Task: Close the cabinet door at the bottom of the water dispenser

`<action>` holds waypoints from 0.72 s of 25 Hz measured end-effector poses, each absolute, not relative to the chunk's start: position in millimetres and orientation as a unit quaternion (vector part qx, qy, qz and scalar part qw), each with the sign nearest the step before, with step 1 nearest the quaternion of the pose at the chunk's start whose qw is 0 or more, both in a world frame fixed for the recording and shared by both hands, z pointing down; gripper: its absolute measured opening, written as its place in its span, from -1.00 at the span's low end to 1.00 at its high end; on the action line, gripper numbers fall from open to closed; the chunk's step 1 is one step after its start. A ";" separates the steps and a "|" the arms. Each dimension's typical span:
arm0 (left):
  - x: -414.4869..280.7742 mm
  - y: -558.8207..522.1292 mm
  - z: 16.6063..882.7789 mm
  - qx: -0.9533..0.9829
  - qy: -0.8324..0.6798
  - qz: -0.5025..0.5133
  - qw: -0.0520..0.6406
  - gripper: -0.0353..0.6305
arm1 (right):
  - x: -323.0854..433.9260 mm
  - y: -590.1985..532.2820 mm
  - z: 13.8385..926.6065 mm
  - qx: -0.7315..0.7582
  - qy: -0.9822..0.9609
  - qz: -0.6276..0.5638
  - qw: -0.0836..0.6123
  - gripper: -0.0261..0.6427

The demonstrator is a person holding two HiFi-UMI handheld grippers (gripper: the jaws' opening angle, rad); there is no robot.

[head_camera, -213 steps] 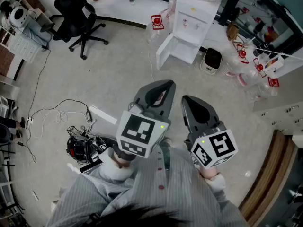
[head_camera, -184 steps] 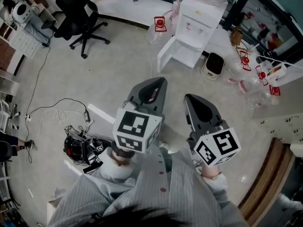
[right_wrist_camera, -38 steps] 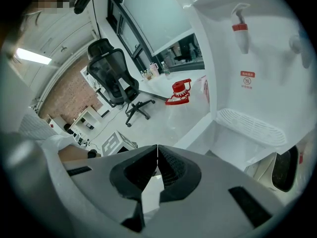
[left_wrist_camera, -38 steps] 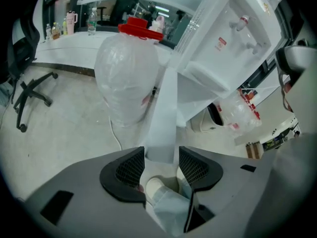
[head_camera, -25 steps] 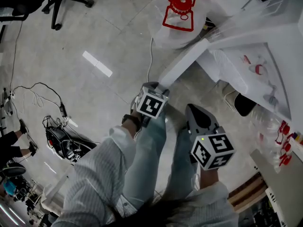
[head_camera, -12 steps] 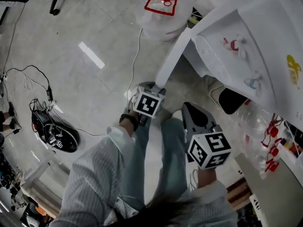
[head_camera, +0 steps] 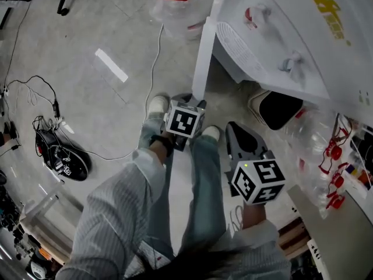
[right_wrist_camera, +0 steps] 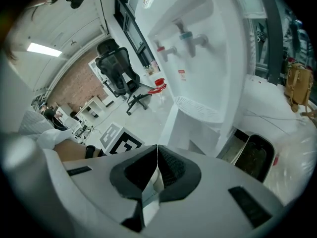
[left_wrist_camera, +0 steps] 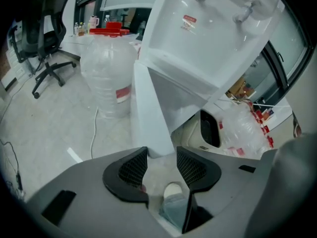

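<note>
Tangled floor cables point(head_camera: 52, 127) at 9 o'clock in head view. Near centre, left gripper point(left_wrist_camera: 160, 156): jaws wide apart, gripping nothing. Bottom corner of the cabinet door point(left_wrist_camera: 148, 108) sits just past the tips, in line with the gap; contact unclear. The door stands open, seen edge-on, running from that gripper toward 12 o'clock. The water dispenser point(head_camera: 291, 34) fills 1 to 2 o'clock. At 4 o'clock of the left one, right gripper point(right_wrist_camera: 157, 155): jaws pressed together, empty, apart from the door. A black bin point(head_camera: 281, 111) sits on the floor at 3 o'clock, beside the dispenser.
</note>
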State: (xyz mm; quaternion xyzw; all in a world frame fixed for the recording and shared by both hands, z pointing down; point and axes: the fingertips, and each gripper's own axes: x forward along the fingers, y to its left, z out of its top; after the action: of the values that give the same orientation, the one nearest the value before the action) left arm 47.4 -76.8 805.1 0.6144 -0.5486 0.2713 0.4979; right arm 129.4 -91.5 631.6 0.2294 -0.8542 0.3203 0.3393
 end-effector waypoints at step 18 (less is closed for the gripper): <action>123.6 -117.6 810.1 0.633 -0.531 0.312 0.469 -0.40 | 221.1 -105.7 639.5 0.297 -0.836 0.354 0.295 -0.88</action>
State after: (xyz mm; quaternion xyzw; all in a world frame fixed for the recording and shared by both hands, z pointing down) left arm 123.6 -117.6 810.1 0.6335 -0.5307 0.3122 0.4687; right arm 221.1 -105.7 639.5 0.2967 -0.8362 0.3544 0.2951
